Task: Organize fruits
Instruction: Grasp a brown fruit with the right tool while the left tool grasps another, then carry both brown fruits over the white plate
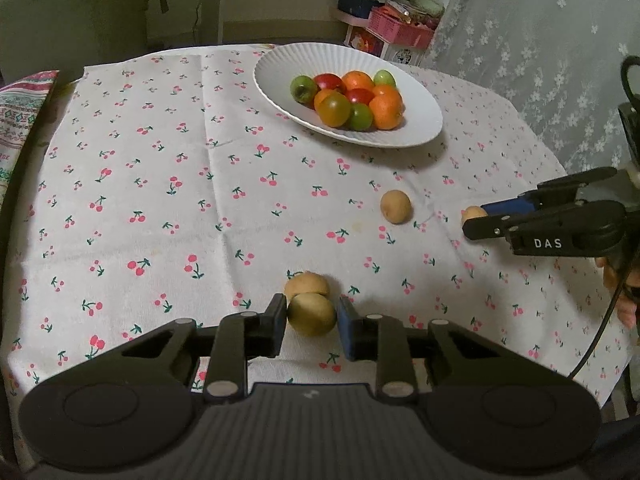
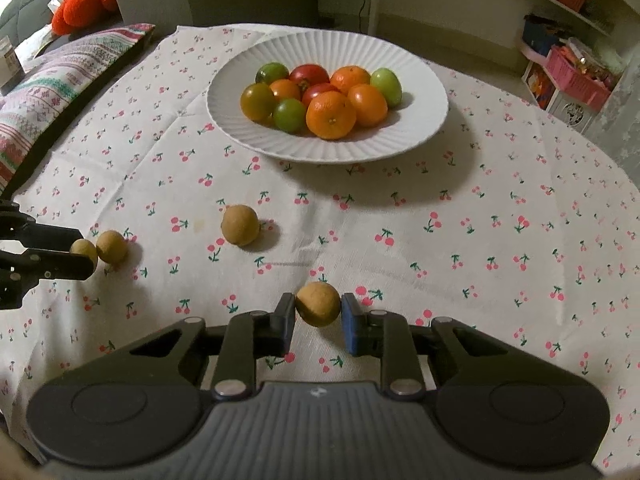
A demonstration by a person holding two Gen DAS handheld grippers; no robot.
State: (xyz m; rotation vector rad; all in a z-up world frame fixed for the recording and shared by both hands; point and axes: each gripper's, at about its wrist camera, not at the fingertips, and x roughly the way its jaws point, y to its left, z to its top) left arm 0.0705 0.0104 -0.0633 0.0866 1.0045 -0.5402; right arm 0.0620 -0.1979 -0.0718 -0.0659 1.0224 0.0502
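Observation:
Several small tan round fruits lie on the cherry-print tablecloth (image 1: 160, 184). My left gripper (image 1: 312, 309) is shut on one tan fruit (image 1: 312, 318) near the front edge. A second tan fruit (image 1: 307, 285) touches it from behind. My right gripper (image 2: 318, 314) is shut on another tan fruit (image 2: 318, 303), pads pressed on both sides. A loose tan fruit (image 2: 240, 225) (image 1: 395, 207) rests between the two grippers. The white ribbed plate (image 2: 328, 152) (image 1: 420, 132) at the back holds oranges (image 2: 331, 115) with red and green tomatoes. The right gripper (image 1: 476, 220) also shows from the side at the left wrist view's right edge.
A folded patterned cloth (image 2: 52, 92) lies along the table's left edge. At the back right stands a shelf with a pink basket (image 2: 576, 76) and boxes. A lace curtain (image 1: 540, 60) hangs at the right. A cable (image 1: 600, 332) and a hand (image 1: 624, 304) trail behind the right gripper.

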